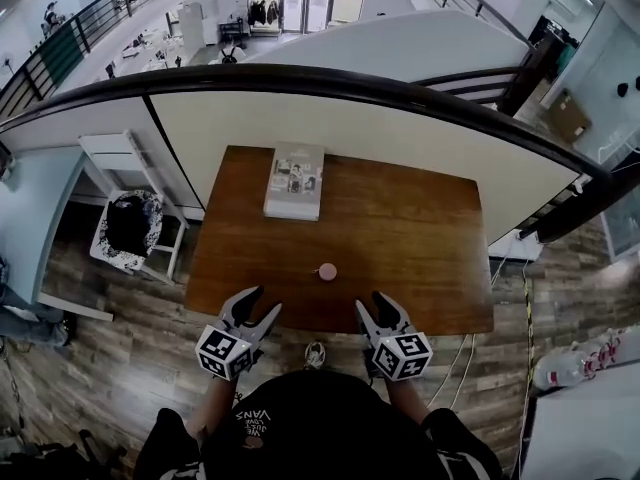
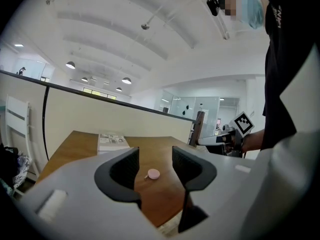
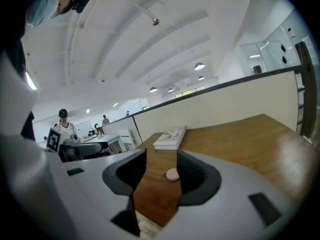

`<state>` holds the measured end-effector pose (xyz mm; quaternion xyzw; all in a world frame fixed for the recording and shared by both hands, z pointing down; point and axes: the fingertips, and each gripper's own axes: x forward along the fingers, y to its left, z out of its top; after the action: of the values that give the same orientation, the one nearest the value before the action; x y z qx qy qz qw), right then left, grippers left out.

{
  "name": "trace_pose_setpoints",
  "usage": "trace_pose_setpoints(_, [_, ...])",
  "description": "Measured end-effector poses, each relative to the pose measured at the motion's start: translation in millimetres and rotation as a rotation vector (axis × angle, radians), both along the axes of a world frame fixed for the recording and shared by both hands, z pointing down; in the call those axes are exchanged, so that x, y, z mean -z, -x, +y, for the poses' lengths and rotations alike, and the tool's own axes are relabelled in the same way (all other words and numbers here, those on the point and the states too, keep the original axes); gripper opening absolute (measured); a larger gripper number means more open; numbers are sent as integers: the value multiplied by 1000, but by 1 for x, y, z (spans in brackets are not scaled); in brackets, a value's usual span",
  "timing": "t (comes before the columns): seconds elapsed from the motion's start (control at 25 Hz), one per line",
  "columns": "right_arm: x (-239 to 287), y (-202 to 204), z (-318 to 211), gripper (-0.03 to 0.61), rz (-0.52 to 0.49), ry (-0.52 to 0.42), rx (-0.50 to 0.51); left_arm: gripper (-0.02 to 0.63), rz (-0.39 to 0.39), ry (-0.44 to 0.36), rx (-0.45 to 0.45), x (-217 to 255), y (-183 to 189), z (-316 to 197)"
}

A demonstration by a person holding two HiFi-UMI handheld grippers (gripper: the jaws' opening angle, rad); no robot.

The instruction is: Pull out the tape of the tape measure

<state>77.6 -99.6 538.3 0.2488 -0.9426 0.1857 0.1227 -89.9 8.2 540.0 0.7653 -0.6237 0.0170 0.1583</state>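
Both grippers released; tape measure lying free on the table.
The small pink round tape measure [image 1: 327,271] rests on the wooden table [image 1: 420,218] near its front edge, ahead of and between the left gripper [image 1: 262,301] and the right gripper [image 1: 371,301]. Each gripper's jaws stand apart and grasp nothing. A book [image 1: 295,180] lies near the far edge.

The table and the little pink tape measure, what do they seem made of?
The table looks like wood or veneer: brown, streaky grain, mild sheen. The tape measure has a smooth pink round case, probably plastic, too small to be sure.
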Motion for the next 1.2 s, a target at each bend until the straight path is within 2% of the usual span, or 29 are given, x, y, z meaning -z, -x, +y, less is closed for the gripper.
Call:
trace_pose_setpoints(0.2, [-6,8,-24,158,-4,10,7,192,-32,5,-34,-1,4,-37])
trace_pose_setpoints(0.4, [-16,20,-36,159,17,19,33,192,-9,13,-38,3,6,-64])
trace_pose_setpoints(0.64, [-26,38,-40,160,46,16,-5,192,-4,19,-143,-17,15,-77])
trace_pose_setpoints(0.8, [-32,48,-36,160,68,16,-75,193,11,45,-230,-21,22,-78])
trace_pose_setpoints(0.96, [-46,59,-30,160,91,34,-152,192,-9,63,-322,-31,36,-76])
trace_pose_setpoints(1.2, [-79,75,-26,160,170,48,-187,192,-13,81,-396,-47,49,-79])
